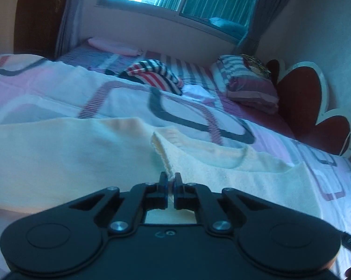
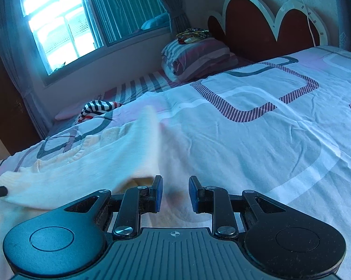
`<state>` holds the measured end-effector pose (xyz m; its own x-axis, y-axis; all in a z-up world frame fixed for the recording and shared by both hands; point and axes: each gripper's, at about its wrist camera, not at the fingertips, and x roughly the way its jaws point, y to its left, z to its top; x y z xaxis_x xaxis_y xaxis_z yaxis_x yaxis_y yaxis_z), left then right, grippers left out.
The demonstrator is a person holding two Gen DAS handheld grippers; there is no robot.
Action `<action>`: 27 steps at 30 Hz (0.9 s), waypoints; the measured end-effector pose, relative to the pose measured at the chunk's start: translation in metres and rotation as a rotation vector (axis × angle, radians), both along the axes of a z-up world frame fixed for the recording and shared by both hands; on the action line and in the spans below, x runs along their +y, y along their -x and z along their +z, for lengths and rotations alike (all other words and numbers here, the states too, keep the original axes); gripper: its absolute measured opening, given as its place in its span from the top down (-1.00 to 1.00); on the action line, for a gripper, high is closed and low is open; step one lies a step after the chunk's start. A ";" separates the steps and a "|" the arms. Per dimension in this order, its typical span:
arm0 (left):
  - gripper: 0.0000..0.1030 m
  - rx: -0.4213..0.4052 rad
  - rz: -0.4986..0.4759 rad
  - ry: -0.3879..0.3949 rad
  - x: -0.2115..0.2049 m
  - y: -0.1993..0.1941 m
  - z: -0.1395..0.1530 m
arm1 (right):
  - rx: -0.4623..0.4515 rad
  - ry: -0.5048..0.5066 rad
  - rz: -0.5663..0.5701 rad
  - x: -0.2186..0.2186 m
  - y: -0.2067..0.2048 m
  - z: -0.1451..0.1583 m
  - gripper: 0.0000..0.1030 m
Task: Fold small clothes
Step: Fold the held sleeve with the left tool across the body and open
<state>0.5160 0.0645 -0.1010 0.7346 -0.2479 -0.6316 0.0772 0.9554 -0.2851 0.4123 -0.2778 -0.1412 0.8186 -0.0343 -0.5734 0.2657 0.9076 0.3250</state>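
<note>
Left gripper (image 1: 170, 180) jaws were clamped on the cream garment's (image 1: 58, 154) ribbed hem. Right gripper (image 2: 175, 187) jaws stood partly apart, empty, over the bed (image 2: 257, 140).

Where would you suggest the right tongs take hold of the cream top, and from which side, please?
Probably the free cuff end of the cream top, which lies just beside the right tongs. Come in from the bare quilt side, low and level, so one finger slides under the hem. The left tongs already pinch the ribbed edge, so this would give a matching grip.
</note>
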 end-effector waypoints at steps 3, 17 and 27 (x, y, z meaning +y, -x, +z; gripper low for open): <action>0.94 0.007 0.018 -0.015 0.012 0.001 -0.004 | 0.002 0.002 0.007 0.003 -0.002 0.000 0.50; 0.94 0.036 0.016 -0.051 0.022 -0.001 -0.024 | -0.021 0.021 0.071 0.015 -0.015 0.005 0.51; 0.26 -0.011 0.063 -0.166 0.024 0.005 -0.020 | -0.012 0.078 0.106 0.014 -0.029 0.003 0.83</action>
<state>0.5108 0.0881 -0.1207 0.7526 -0.0944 -0.6517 0.0180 0.9923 -0.1229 0.4413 -0.2637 -0.1380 0.8269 0.0088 -0.5623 0.1629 0.9532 0.2545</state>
